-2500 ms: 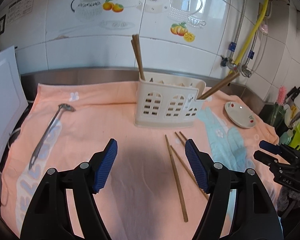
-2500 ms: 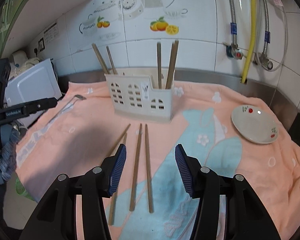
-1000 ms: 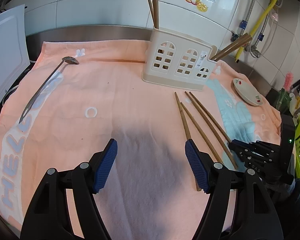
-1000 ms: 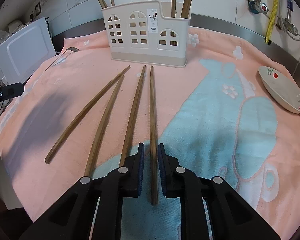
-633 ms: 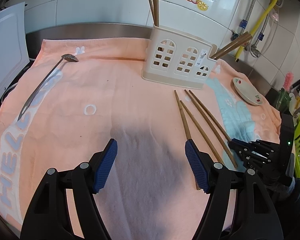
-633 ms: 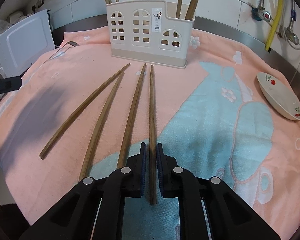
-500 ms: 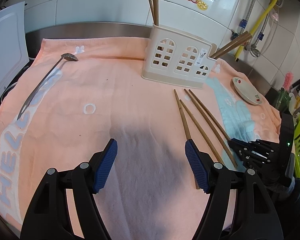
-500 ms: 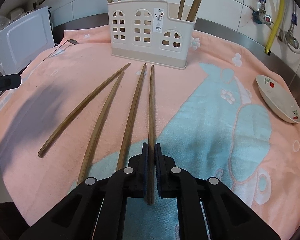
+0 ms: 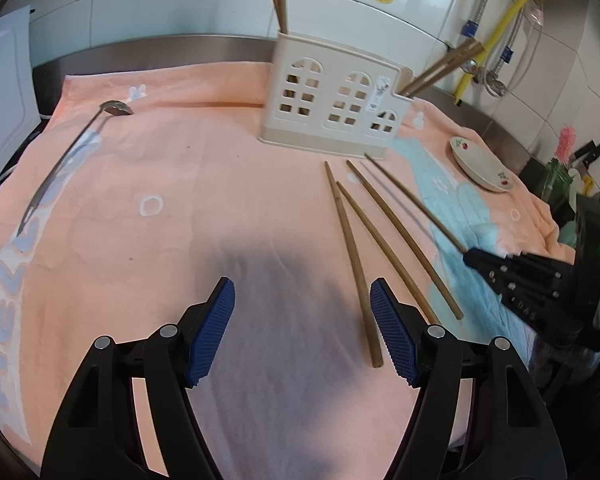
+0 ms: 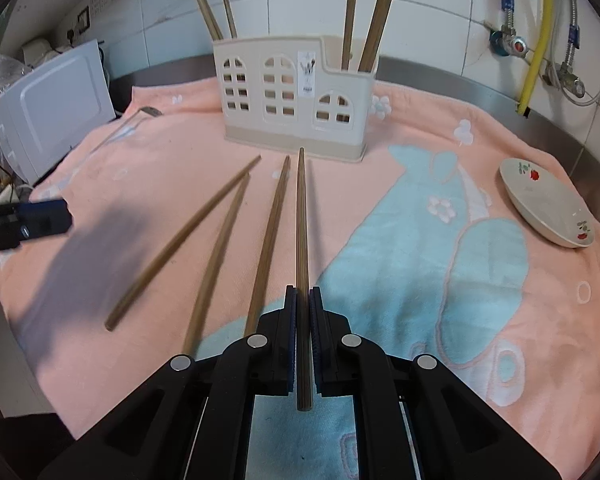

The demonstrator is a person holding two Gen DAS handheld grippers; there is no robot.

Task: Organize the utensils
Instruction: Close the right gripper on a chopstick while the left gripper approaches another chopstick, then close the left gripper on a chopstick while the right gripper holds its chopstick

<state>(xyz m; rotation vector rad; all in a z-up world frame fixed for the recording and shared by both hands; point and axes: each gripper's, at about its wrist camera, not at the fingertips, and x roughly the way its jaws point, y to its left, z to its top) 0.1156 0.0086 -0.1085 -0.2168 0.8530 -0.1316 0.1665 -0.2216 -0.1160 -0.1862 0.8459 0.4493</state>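
My right gripper [image 10: 303, 300] is shut on a wooden chopstick [image 10: 301, 224] and holds it lifted off the towel, tip toward the cream utensil holder [image 10: 296, 100]. Three more chopsticks [image 10: 216, 240] lie on the towel to its left. The holder has two chopsticks in each end. My left gripper [image 9: 302, 332] is open and empty above the towel, left of the loose chopsticks [image 9: 352, 256]. The right gripper [image 9: 476, 260] shows at the right of the left wrist view. A metal spoon [image 9: 66, 160] lies far left.
A peach and blue towel [image 10: 440, 264] covers the counter. A small flowered dish [image 10: 548, 208] sits at the right. A white appliance [image 10: 48, 108] stands at the left edge. Tiled wall with pipes behind. Knives and a green rack [image 9: 588, 160] are far right.
My right gripper dropped to the towel, shut on the rightmost chopstick and has now raised it. My left gripper moved closer over the towel and stayed open.
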